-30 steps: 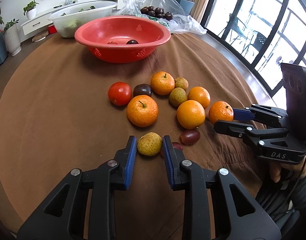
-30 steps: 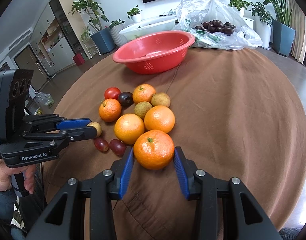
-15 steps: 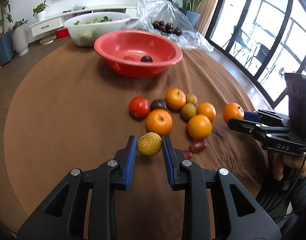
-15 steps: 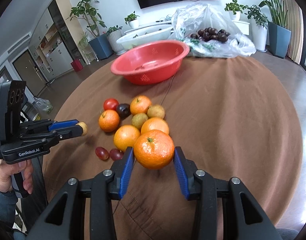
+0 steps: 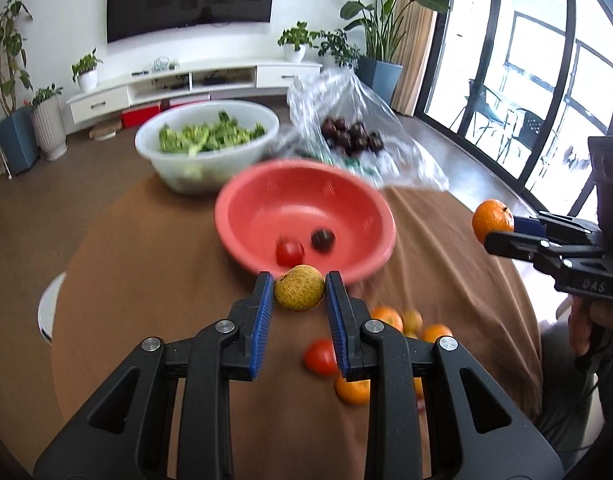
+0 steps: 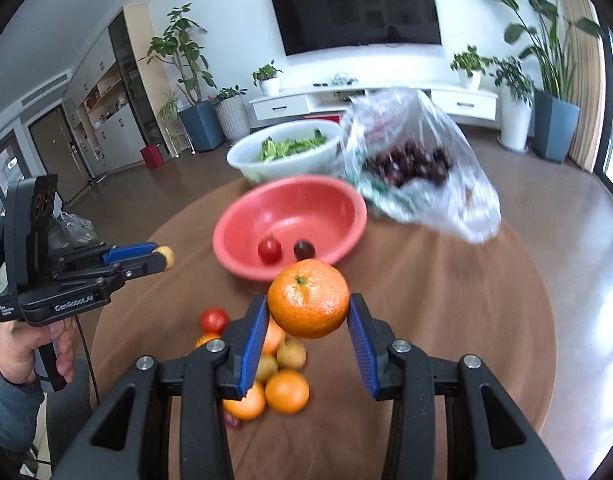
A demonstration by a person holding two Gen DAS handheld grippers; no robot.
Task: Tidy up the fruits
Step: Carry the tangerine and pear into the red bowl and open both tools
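Both grippers have lifted since a second ago: the left gripper [image 5: 299,294] pinches a small yellow-green fruit [image 5: 299,293], the right gripper [image 6: 306,322] clamps an orange [image 6: 308,299], both short of the red bowl [image 5: 234,232]. Two fruits inside, several on the brown cloth [image 6: 446,320]. Only the left view shows the window side.

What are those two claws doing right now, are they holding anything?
Left gripper: closed on a small yellow-green fruit.
Right gripper: closed on an orange.
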